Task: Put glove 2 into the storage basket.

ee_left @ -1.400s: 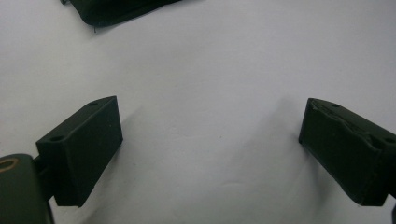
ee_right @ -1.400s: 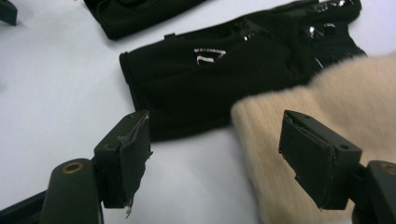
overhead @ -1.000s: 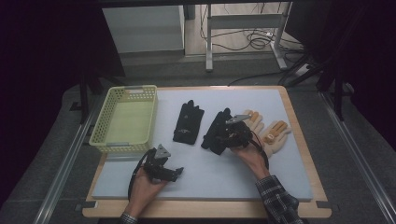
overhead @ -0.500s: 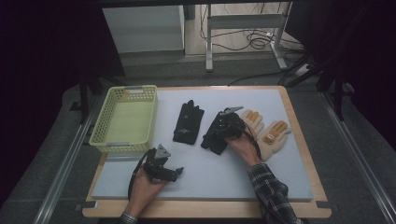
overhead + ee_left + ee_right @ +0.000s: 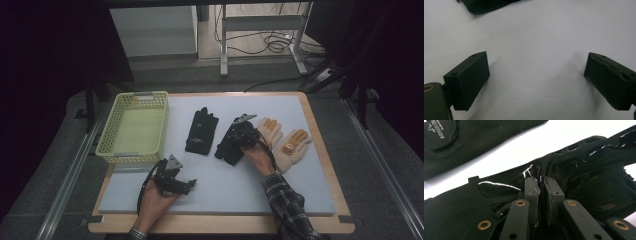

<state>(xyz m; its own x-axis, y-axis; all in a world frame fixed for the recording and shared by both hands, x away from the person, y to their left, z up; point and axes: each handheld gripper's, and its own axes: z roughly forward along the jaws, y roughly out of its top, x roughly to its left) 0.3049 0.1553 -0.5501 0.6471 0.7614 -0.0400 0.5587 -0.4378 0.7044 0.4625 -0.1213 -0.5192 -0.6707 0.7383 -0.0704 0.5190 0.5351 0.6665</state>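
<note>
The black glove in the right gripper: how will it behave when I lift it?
Probably floppy: the black glove bunches between the right gripper pads, so fingers and cuff should droop. Likely light, being thin fabric. Its glossy patches may be grippy or slick; I cannot tell.

Lab or test-bench setting, dim room. Wooden-edged table (image 5: 327, 150) topped with a pale mat (image 5: 250, 185), flanked by metal rails (image 5: 65, 185). Loose cables (image 5: 270, 42) on the floor beyond, beside a metal stand's legs (image 5: 225, 45).
</note>
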